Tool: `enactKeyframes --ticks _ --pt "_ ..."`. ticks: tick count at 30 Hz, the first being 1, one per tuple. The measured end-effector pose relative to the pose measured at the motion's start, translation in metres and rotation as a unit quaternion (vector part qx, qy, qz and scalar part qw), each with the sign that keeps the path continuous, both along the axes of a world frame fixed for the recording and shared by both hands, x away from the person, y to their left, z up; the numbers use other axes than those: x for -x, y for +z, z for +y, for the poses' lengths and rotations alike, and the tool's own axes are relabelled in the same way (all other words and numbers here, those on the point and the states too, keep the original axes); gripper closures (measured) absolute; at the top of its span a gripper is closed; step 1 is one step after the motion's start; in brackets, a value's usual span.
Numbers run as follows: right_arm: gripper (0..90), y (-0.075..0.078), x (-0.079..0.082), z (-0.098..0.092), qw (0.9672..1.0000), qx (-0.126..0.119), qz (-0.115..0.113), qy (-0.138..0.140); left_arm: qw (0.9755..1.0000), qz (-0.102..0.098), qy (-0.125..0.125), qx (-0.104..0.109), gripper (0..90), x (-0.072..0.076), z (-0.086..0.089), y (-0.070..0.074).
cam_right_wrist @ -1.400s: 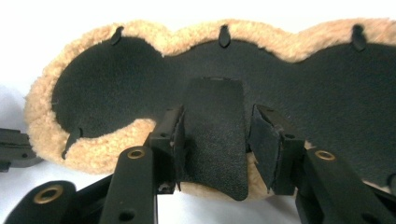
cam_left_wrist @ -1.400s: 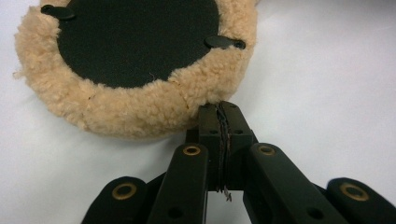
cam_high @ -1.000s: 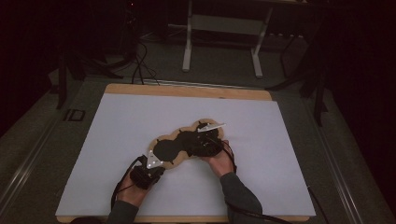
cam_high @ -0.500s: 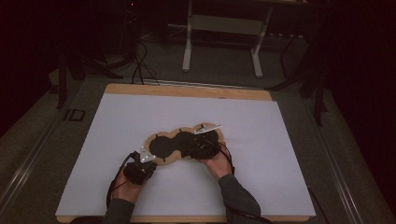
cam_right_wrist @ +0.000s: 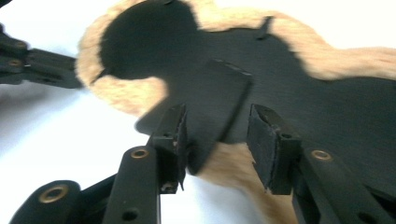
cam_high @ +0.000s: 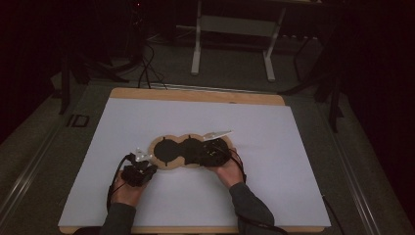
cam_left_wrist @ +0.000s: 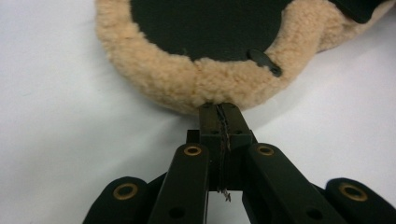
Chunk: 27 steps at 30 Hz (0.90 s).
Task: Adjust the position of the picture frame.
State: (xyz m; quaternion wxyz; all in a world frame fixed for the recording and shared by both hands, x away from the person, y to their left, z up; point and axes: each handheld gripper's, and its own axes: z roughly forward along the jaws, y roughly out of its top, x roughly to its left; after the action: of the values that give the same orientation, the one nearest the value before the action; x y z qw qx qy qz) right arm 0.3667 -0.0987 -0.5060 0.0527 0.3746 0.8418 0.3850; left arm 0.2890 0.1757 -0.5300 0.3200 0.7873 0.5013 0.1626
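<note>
The room was dim, with light falling mainly on the table [cam_high: 195, 95], a wooden-edged board at the centre of the frame covered by a white sheet [cam_high: 274, 147]. Grey floor [cam_high: 230, 68] surrounded it. At upper centre stood a white-legged metal stand [cam_high: 198, 54]. Black cables [cam_high: 147, 73] trailed across the floor at upper left. Dark stand legs [cam_high: 333, 93] occupied the upper right. The far background was black and indistinct.

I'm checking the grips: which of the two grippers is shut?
The left gripper: shut, tips against the pad's fleece rim. The right gripper stands open, a black flap between its pads.
</note>
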Motion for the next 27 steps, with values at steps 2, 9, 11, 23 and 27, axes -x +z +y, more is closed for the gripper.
enactKeyframes --ticks 2,9,11,23,27 --pt "54.3 0.000 -0.001 -0.008 0.9999 -0.002 -0.005 -0.015 0.9999 -0.001 0.011 0.002 90.0 0.000 0.004 0.001" --pt "54.7 0.005 -0.005 -0.041 0.9971 -0.009 -0.023 -0.071 0.9985 -0.013 0.046 0.029 89.8 -0.009 0.026 0.005" --pt "58.9 0.008 -0.006 -0.051 0.9957 -0.004 -0.033 -0.087 0.9976 -0.012 0.053 0.043 89.8 -0.014 0.033 0.004" --pt "86.4 -0.006 -0.017 -0.088 0.9815 0.031 -0.050 -0.182 0.9977 -0.008 0.050 0.045 89.8 -0.028 0.028 0.000" --pt "87.4 -0.012 -0.021 -0.091 0.9792 0.036 -0.038 -0.196 0.9974 -0.005 0.050 0.051 89.9 -0.030 0.029 0.000"
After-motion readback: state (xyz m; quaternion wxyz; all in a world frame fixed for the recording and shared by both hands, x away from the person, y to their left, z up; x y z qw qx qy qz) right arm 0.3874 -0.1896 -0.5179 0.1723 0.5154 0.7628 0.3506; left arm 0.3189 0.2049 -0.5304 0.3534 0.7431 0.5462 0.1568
